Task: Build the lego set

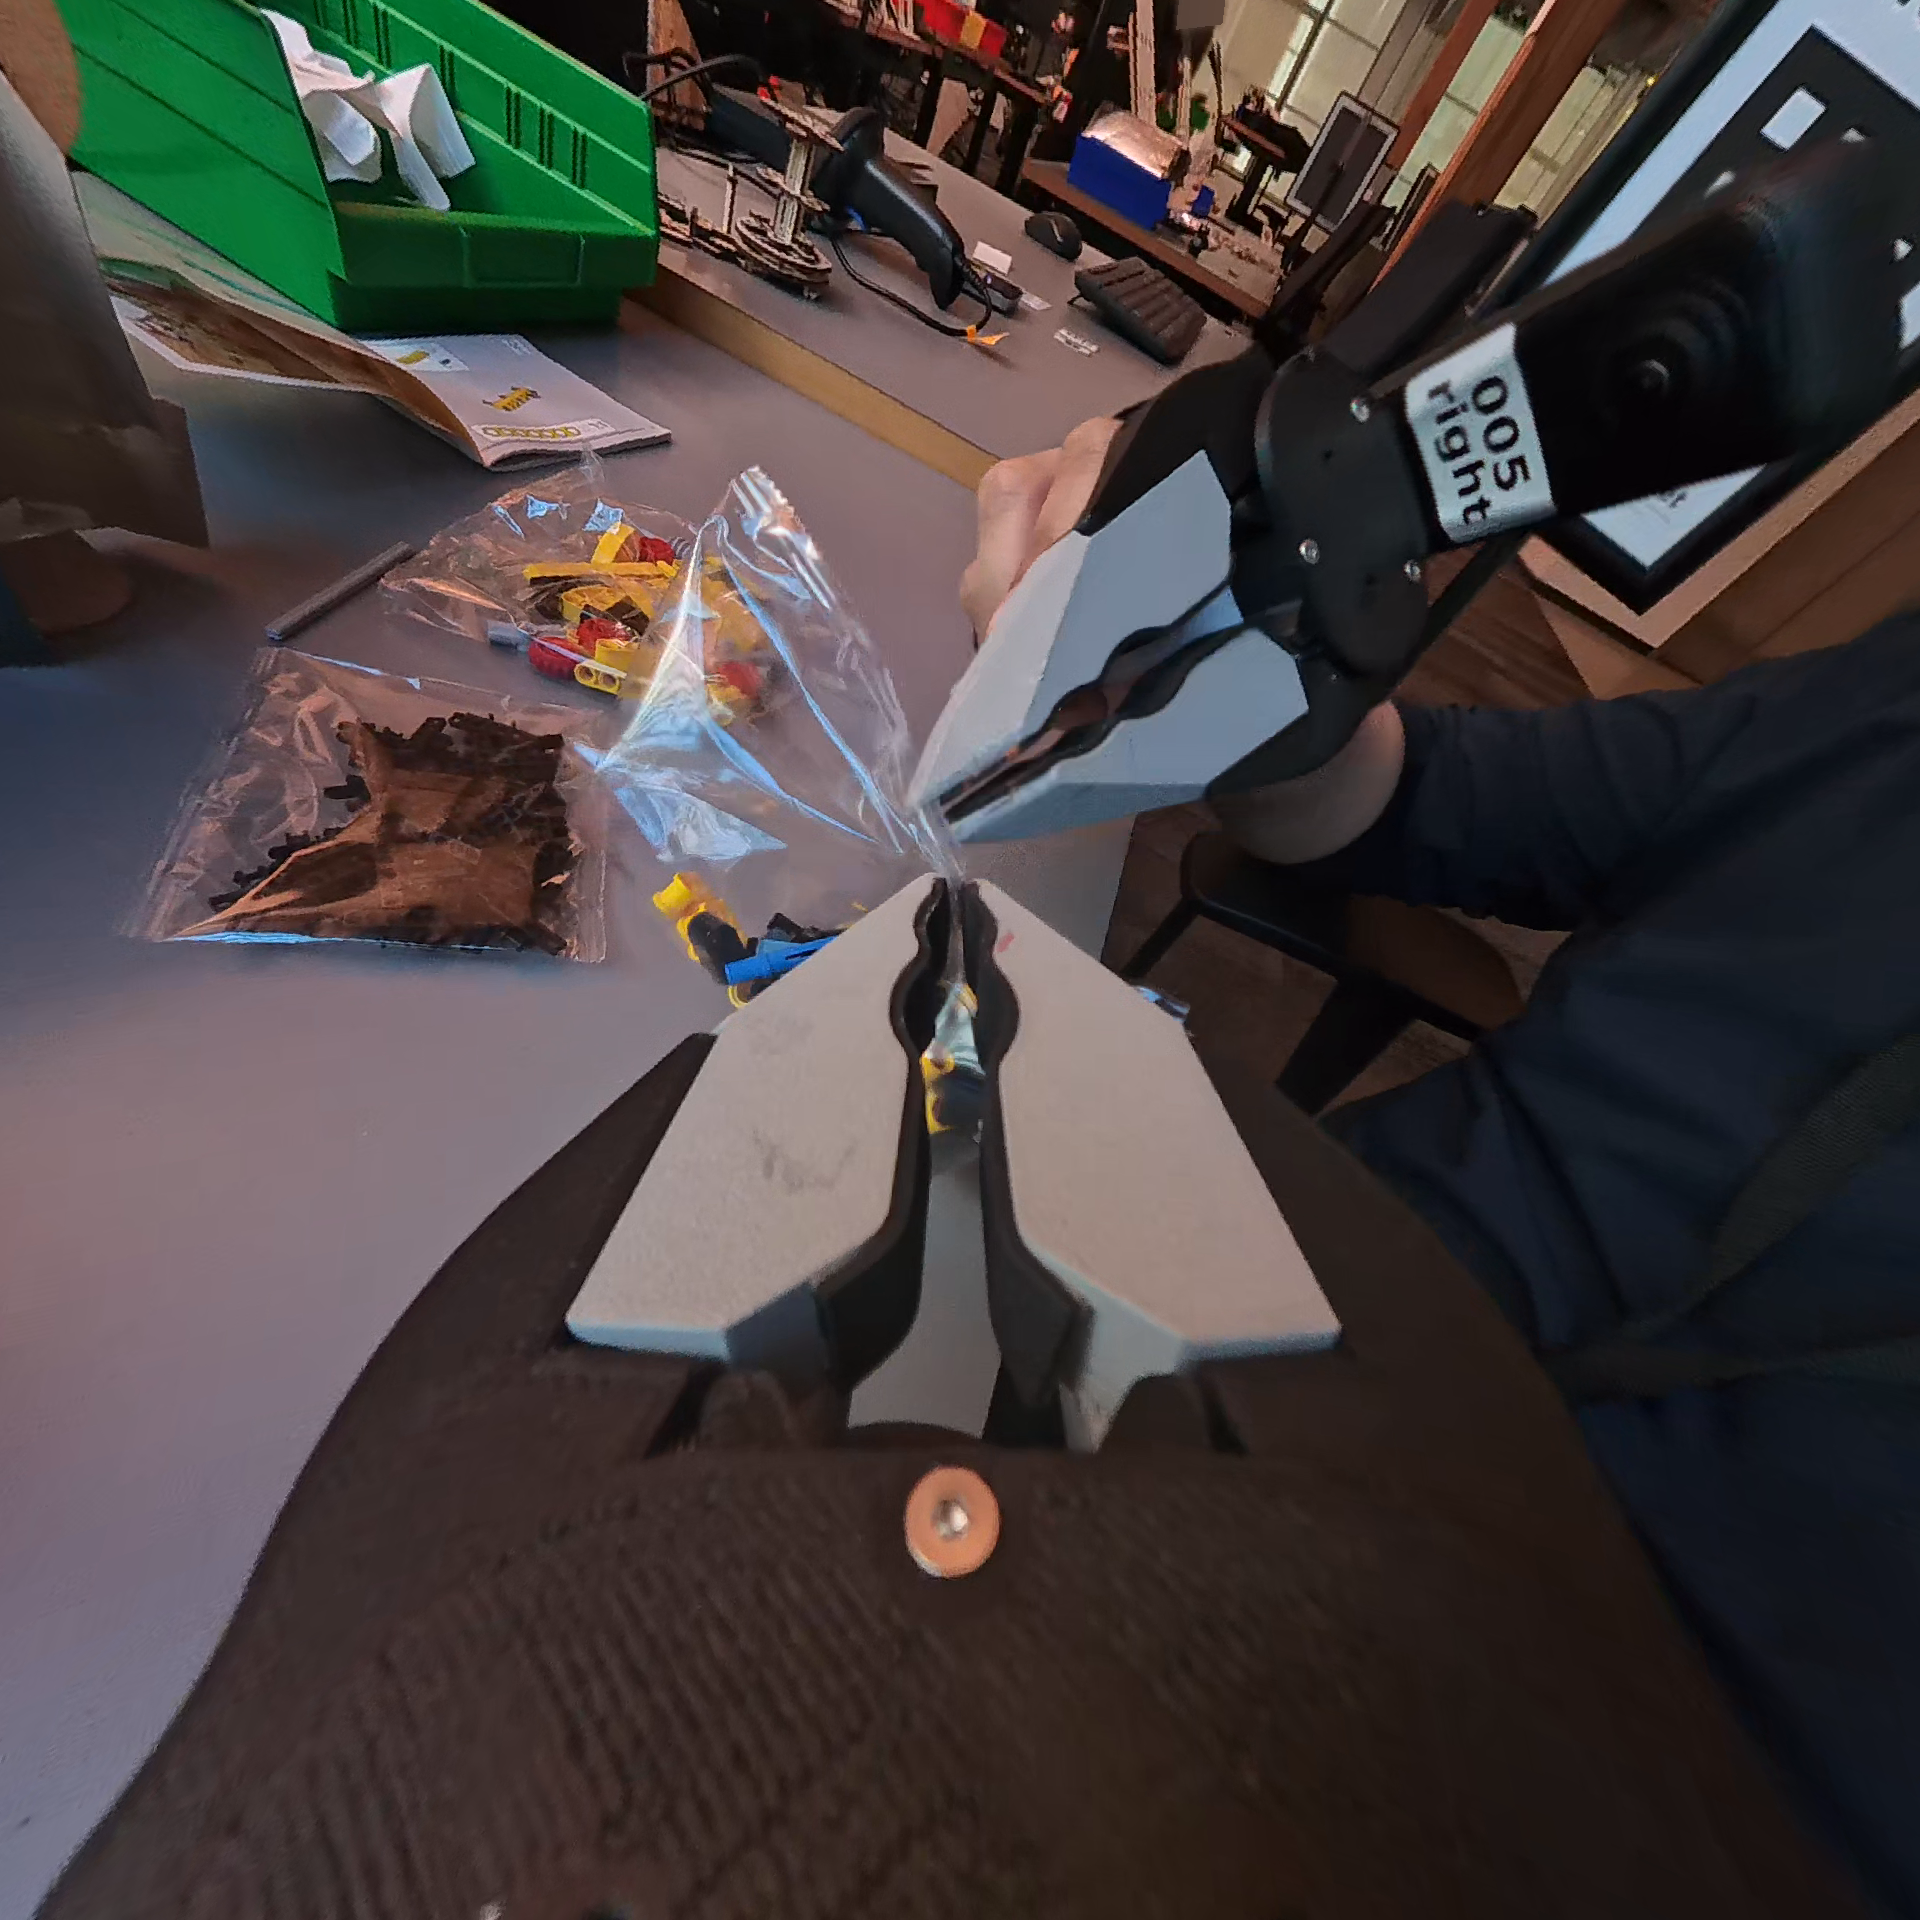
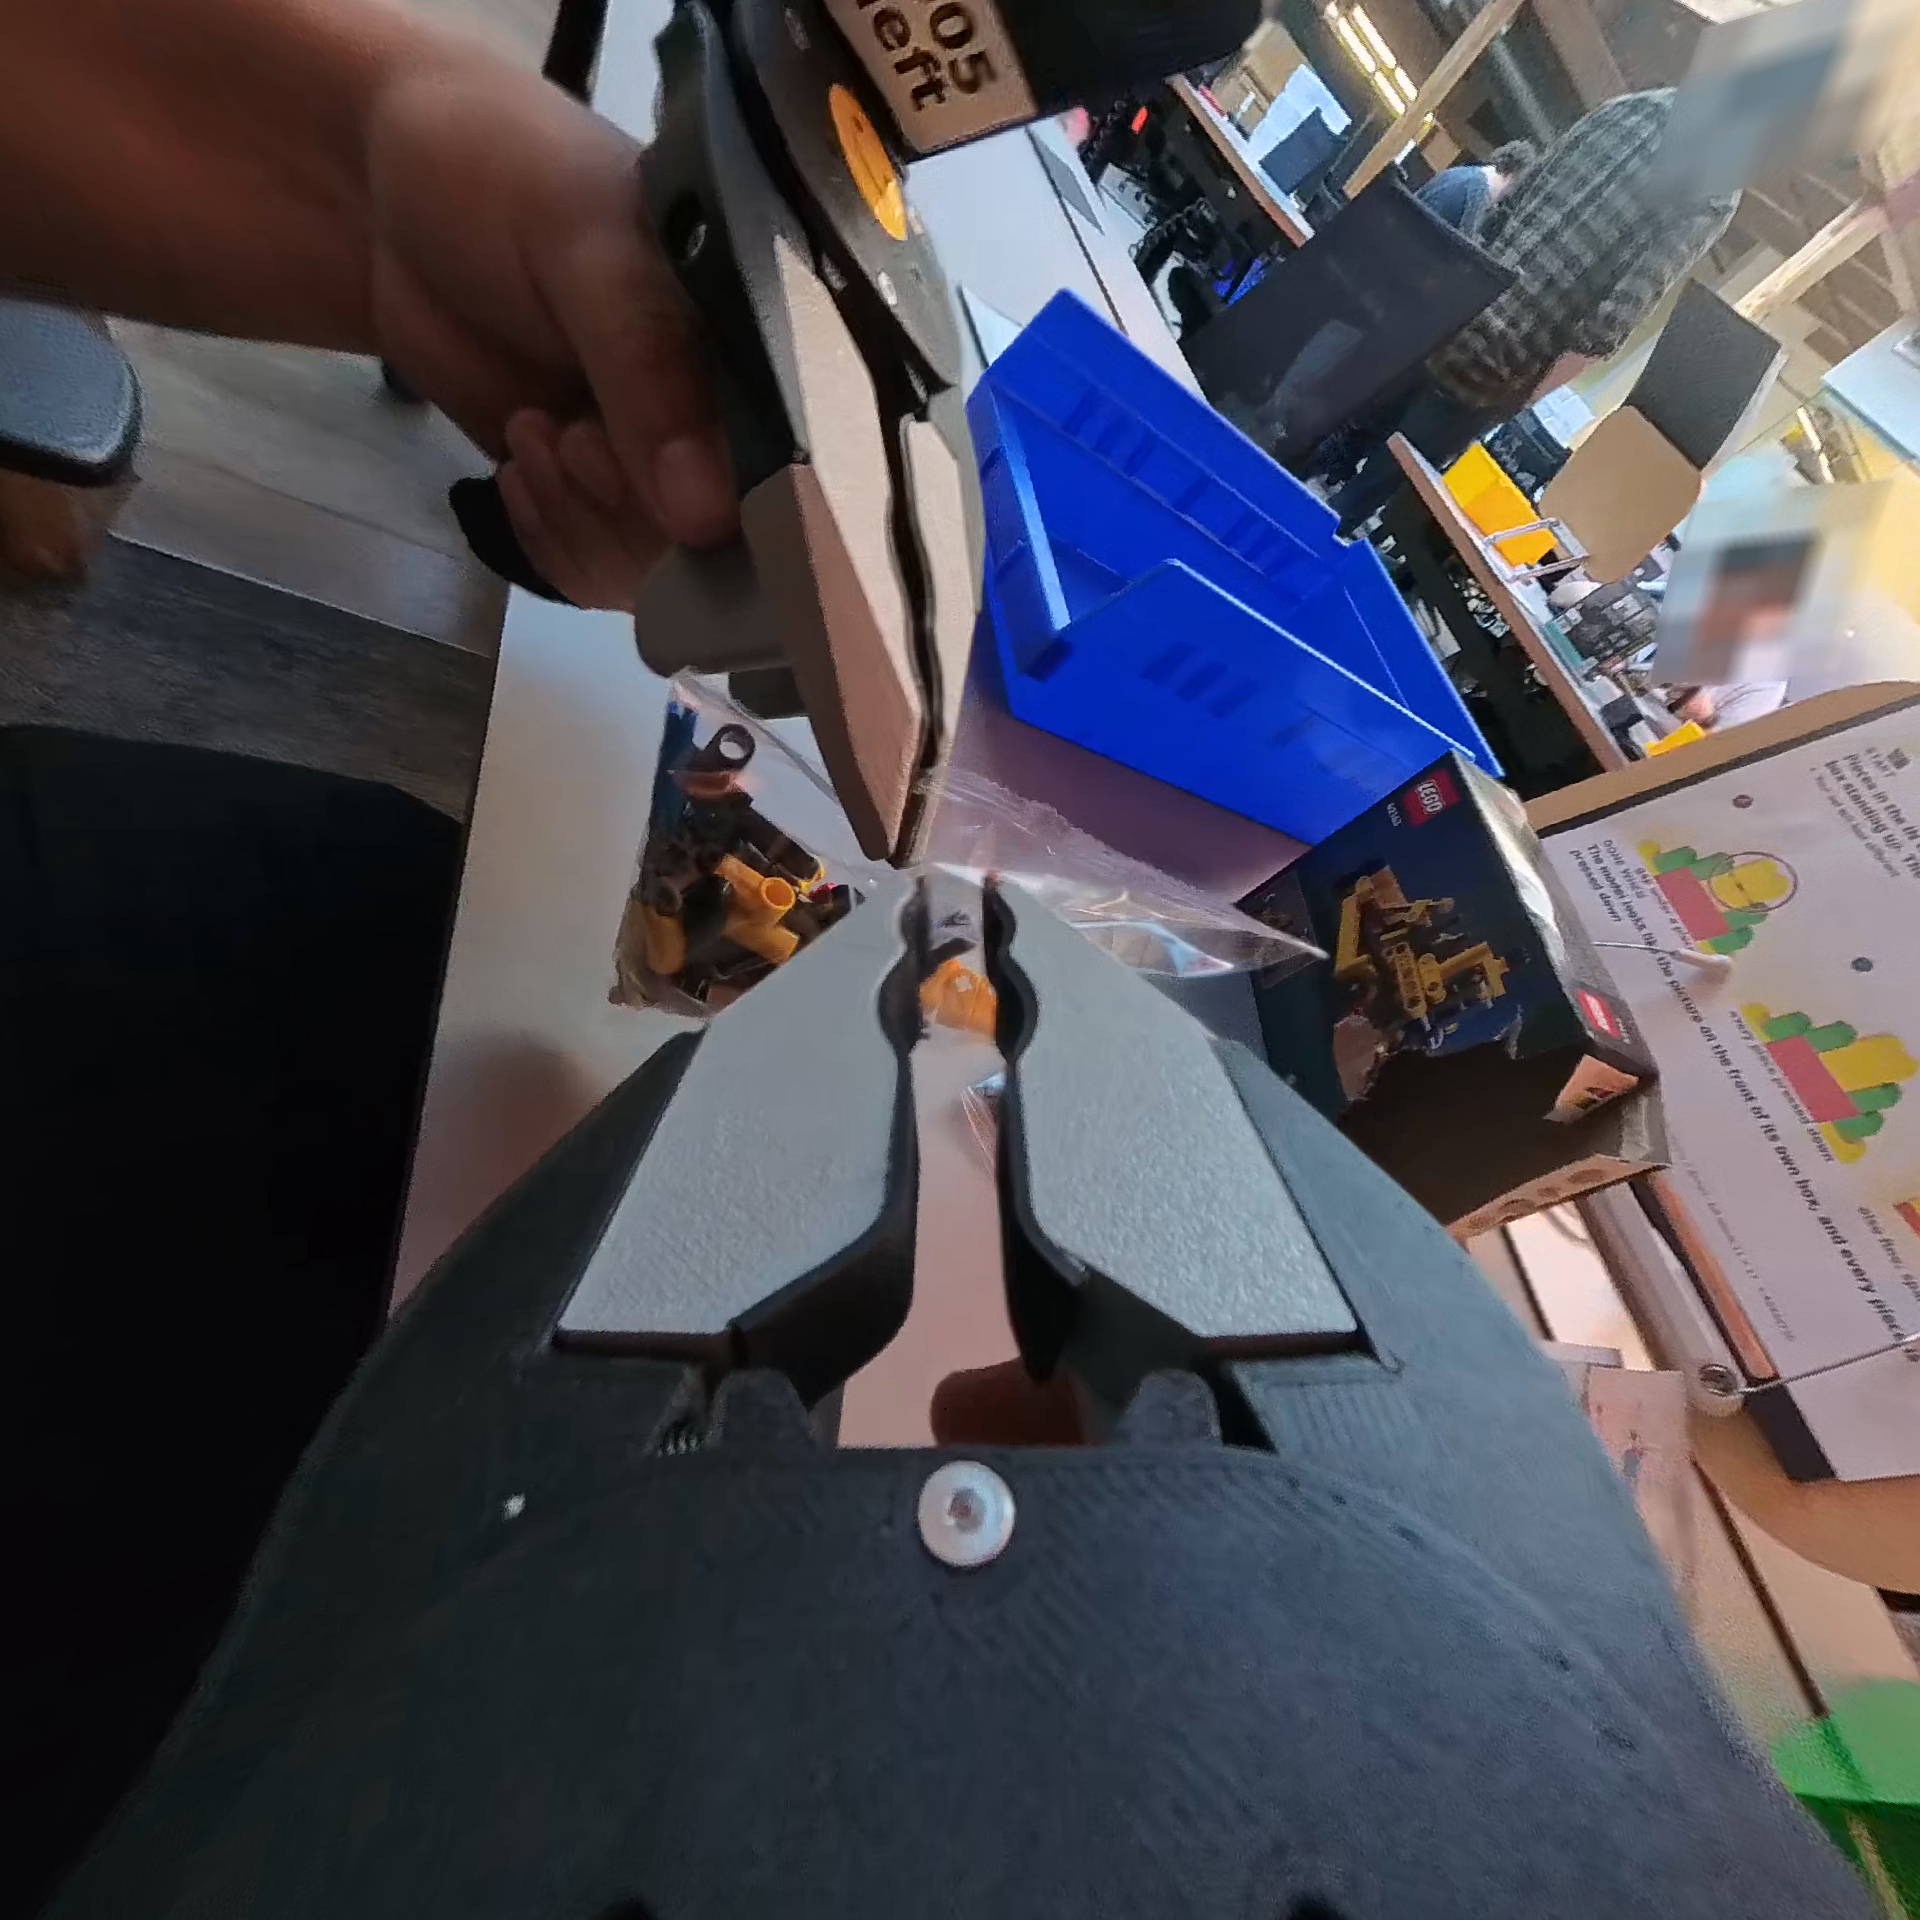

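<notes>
A clear plastic bag [image 1: 748,831] of yellow, blue and black lego pieces [image 1: 727,940] hangs between both grippers at the near edge of the grey table [image 1: 312,1143]. My left gripper [image 1: 951,888] is shut on the bag's film. My right gripper [image 1: 935,816] comes in from the upper right and is shut on the same film, tip to tip with the left. In the right wrist view my right gripper [image 2: 954,896] pinches the film [image 2: 1091,904], my left gripper [image 2: 906,854] comes down from above, and the bag's pieces [image 2: 717,904] sag to the left.
Two more bags lie on the table, one of yellow and red pieces [image 1: 623,623], one of black pieces [image 1: 416,810]. An instruction booklet [image 1: 499,395] and a green bin [image 1: 364,156] are behind. A blue bin [image 2: 1195,623], the lego box [image 2: 1434,956] and a printed board [image 2: 1766,1039] are at the right. Left and right tips are no more than a few centimetres apart.
</notes>
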Motion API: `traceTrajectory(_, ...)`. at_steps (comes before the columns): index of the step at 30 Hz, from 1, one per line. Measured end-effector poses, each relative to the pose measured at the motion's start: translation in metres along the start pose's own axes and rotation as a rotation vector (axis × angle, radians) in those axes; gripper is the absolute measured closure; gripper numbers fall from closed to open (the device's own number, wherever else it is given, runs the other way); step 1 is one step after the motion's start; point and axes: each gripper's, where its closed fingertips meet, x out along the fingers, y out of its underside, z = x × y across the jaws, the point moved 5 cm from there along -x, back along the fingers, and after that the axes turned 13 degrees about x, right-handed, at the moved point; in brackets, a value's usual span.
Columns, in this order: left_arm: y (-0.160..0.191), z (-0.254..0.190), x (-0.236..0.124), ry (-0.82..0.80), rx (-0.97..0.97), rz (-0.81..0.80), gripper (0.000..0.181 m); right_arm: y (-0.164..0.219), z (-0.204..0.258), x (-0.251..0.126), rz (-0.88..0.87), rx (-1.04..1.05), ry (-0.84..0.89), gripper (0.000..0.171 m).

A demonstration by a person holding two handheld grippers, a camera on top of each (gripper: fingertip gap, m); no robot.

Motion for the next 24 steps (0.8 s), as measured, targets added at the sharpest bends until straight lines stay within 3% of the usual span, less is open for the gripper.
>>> traceTrajectory(1, -0.001, -0.001, 0.000, 0.005, -0.004, -0.008, 0.181, -0.001, -0.001, -0.001, -0.005, 0.016, -0.010, 0.171)
traceTrajectory(12, -0.004, 0.004, -0.001, 0.009, -0.076, -0.074, 0.181, -0.005, -0.006, -0.001, -0.004, 0.034, 0.038, 0.171)
traceTrajectory(16, -0.001, 0.006, -0.005, 0.057, -0.140, -0.121, 0.181, -0.006, -0.035, -0.013, -0.027, 0.047, 0.224, 0.171)
traceTrajectory(20, -0.010, 0.009, -0.009, 0.091, -0.226, -0.215, 0.181, -0.015, -0.022, -0.018, -0.087, 0.227, -0.035, 0.171)
traceTrajectory(24, -0.010, 0.012, -0.011, 0.088, -0.261, -0.233, 0.181, -0.013, -0.003, -0.012, -0.111, 0.047, 0.007, 0.171)
